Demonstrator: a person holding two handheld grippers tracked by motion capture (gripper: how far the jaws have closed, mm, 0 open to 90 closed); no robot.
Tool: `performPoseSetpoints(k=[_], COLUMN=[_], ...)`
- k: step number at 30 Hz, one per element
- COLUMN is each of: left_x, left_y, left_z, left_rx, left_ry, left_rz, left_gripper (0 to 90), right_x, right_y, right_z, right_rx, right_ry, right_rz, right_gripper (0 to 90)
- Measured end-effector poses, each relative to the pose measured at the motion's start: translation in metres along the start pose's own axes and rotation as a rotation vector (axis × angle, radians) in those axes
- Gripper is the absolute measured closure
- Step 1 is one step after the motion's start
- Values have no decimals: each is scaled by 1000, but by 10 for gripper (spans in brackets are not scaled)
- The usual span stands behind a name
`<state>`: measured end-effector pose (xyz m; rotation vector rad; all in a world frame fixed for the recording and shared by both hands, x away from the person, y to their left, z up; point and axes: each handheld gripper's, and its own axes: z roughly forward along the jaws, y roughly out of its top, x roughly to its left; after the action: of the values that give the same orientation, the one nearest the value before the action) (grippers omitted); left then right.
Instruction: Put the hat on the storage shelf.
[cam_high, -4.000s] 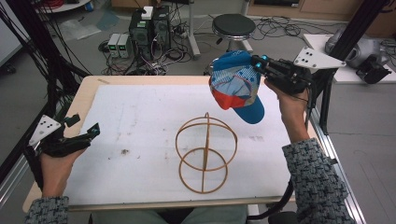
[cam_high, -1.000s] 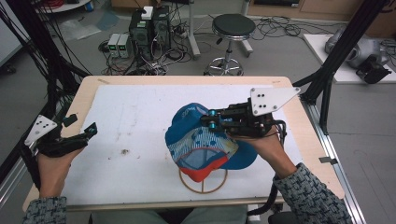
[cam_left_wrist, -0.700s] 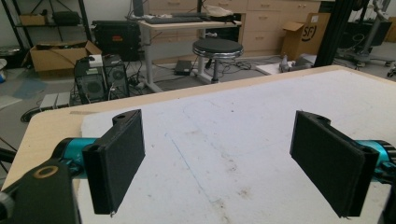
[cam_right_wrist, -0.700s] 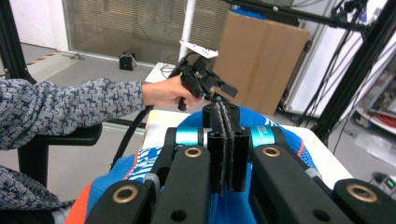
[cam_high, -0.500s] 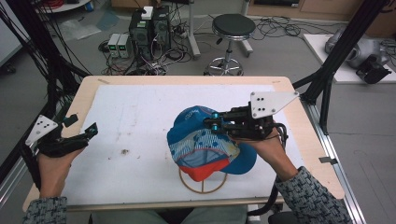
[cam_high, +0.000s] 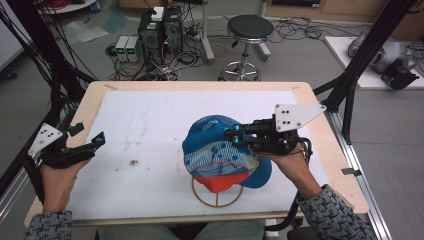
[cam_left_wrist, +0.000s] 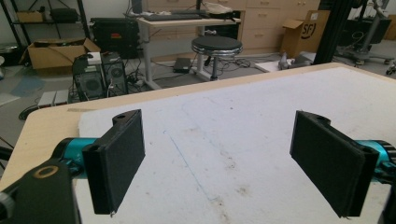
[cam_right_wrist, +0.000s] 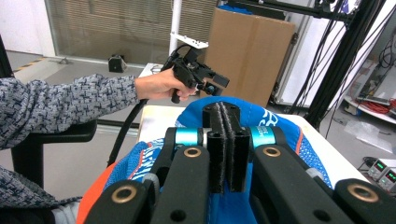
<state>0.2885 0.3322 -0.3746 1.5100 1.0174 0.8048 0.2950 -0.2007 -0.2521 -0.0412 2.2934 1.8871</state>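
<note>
Leftmost, the left gripper (cam_high: 89, 145) rests at the edge of the white-covered wooden table (cam_high: 150, 115), jaws spread wide with nothing between them. Further right, the blue patterned cap with an orange brim (cam_high: 217, 155) sits atop a round wooden wire stand (cam_high: 218, 196), pinched by the right gripper (cam_high: 235, 136).

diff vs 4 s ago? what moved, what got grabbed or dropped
The right gripper, jaws shut on the blue cap throughout, carried it from high at the table's far right down and leftward onto the wire stand, which it now covers. Nothing let go. The left gripper stayed open at the left edge; the stand didn't shift.
</note>
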Motion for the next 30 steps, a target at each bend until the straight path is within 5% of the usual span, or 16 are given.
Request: performPoseSetpoints(k=[7, 16, 24, 30], left_x=[0, 0, 1, 2], left_y=[0, 0, 0, 0], left_z=[0, -1, -1, -1], left_rx=[-2, -5, -3, -6], left_ry=[2, 0, 2, 3], left_rz=[-2, -2, -3, -6], left_gripper=[180, 180, 180, 180], right_x=[0, -1, -10, -18], right_y=[0, 2, 3, 1], right_z=[8, 3, -20, -44], right_rx=[3, -60, -196, -238], right_ry=[-14, -61, -184, -317], right_rz=[8, 29, 100, 84], right_gripper=[725, 559, 320, 280])
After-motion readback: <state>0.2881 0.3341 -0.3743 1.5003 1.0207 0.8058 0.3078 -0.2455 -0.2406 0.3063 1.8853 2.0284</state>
